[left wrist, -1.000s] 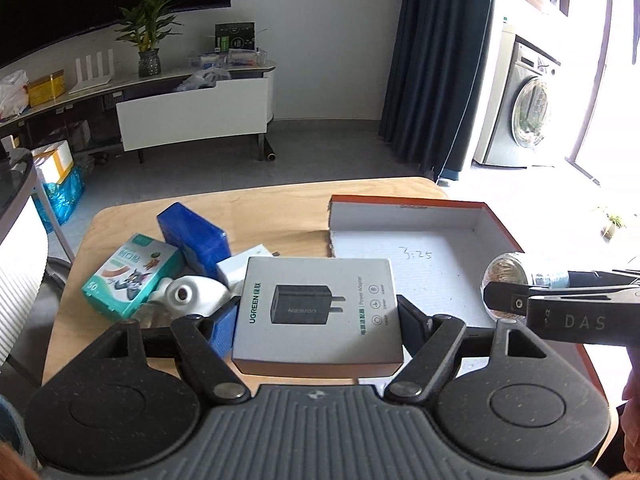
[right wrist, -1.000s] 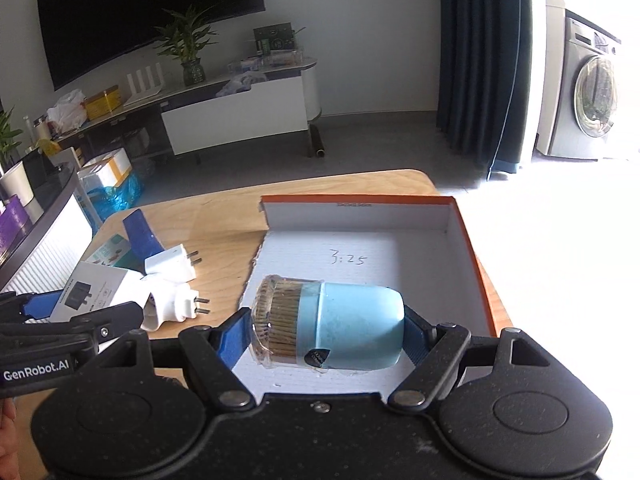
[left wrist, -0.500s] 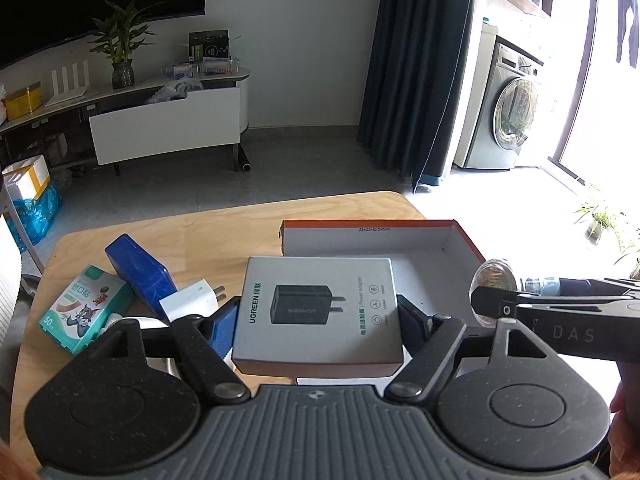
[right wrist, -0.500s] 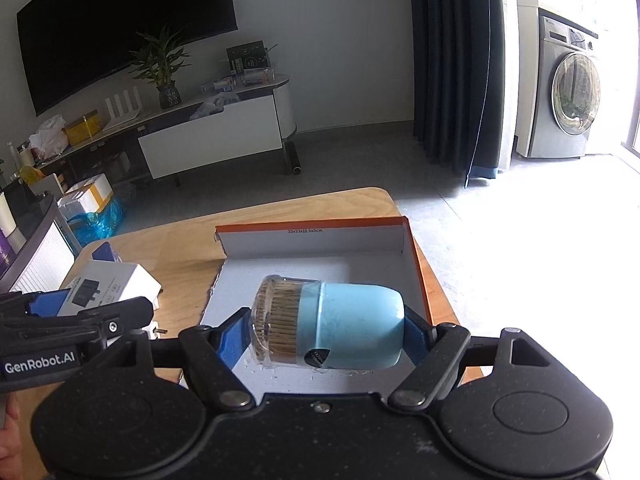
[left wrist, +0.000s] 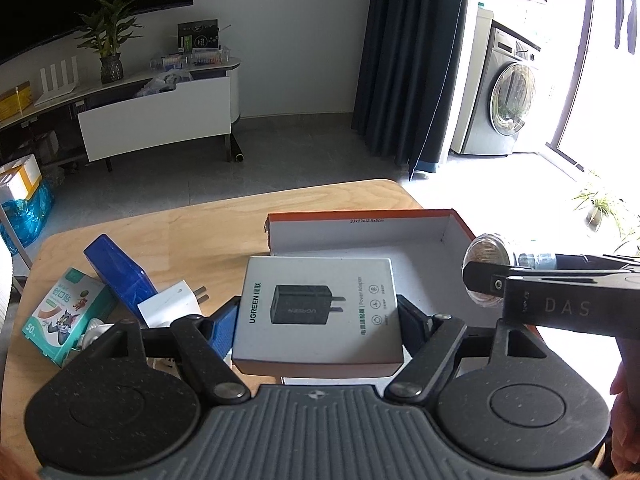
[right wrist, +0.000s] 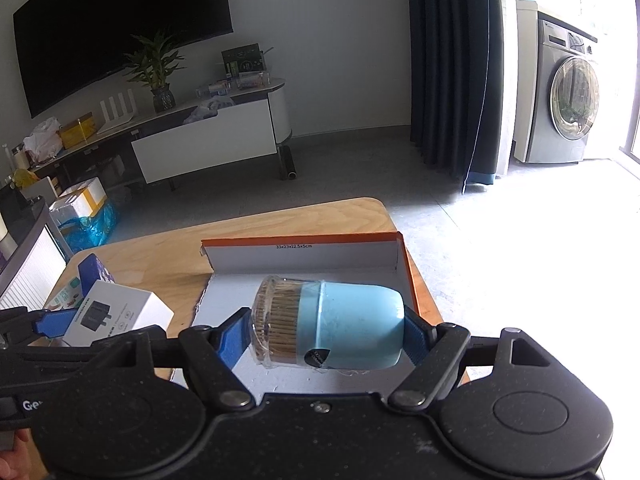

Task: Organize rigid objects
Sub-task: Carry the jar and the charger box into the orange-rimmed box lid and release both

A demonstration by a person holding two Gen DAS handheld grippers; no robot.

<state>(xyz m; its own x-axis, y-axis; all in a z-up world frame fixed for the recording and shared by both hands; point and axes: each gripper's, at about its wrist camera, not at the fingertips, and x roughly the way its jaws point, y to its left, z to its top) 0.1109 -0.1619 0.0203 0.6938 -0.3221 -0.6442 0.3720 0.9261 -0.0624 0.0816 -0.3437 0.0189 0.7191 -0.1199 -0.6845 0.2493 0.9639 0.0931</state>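
My left gripper (left wrist: pixel 316 320) is shut on a white power adapter box (left wrist: pixel 318 312) printed with a black charger, held above the near left edge of the orange-rimmed cardboard box (left wrist: pixel 360 224). My right gripper (right wrist: pixel 326 330) is shut on a light blue toothpick jar (right wrist: pixel 332 328) with a clear lid end, lying sideways over the white floor of the cardboard box (right wrist: pixel 304 254). In the left wrist view the toothpick jar (left wrist: pixel 486 254) and the right gripper's black body show at the right. In the right wrist view the adapter box (right wrist: pixel 116 316) shows at the left.
On the wooden table (left wrist: pixel 192 236) left of the cardboard box lie a blue case (left wrist: pixel 120 276), a white plug (left wrist: pixel 168 308) and a green cartoon-printed packet (left wrist: pixel 66 316). Beyond the table are a floor, a TV cabinet, a dark curtain and a washing machine.
Both grippers have moved to the right across the table with their loads; the cardboard box and the loose items have slid leftward in both views. Both grips are unchanged.
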